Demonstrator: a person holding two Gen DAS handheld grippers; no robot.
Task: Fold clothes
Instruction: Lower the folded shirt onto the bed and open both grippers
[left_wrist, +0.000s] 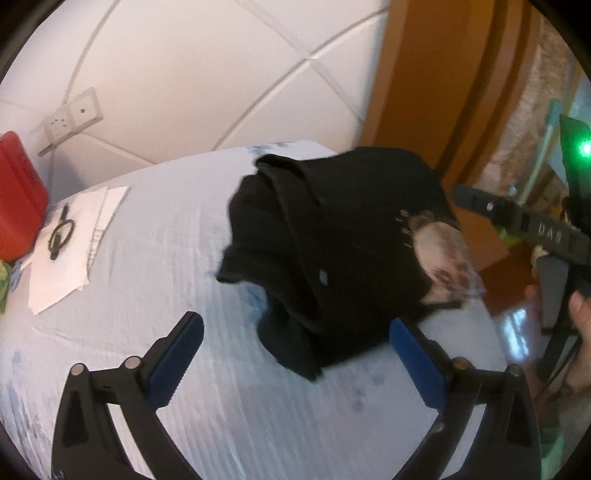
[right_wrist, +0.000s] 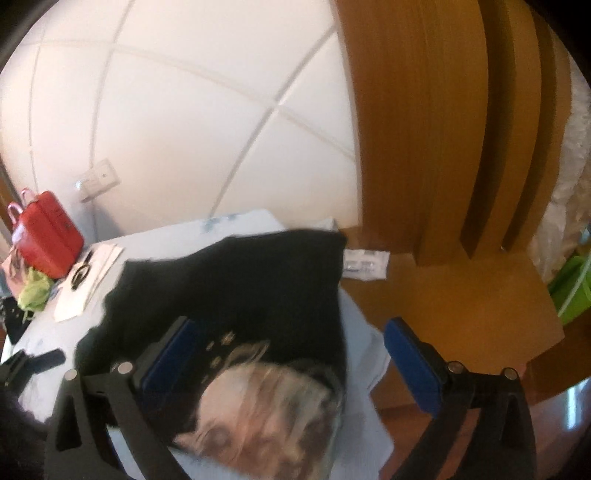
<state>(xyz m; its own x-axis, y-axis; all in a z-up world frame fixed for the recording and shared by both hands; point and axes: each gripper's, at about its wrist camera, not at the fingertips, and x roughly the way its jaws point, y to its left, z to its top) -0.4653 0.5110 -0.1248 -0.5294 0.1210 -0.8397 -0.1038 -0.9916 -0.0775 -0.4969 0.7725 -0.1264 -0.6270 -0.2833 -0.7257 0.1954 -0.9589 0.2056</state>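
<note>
Black folded garment w/ pale printed graphic (left_wrist: 332, 236) lies bundled on light-blue bed sheet (left_wrist: 147, 258), near the bed's far corner. Left gripper (left_wrist: 295, 362) hovers just short of it, fingers wide, empty. Right gripper (right_wrist: 288, 365) above the print, fingers wide; contact w/ cloth unclear, prob. none.

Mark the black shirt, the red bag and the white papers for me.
black shirt (left_wrist: 332, 236), left wrist view, on the folded dark cloth.
red bag (right_wrist: 48, 236), right wrist view, on its front face.
white papers (left_wrist: 62, 266), left wrist view, on the top sheet.
</note>
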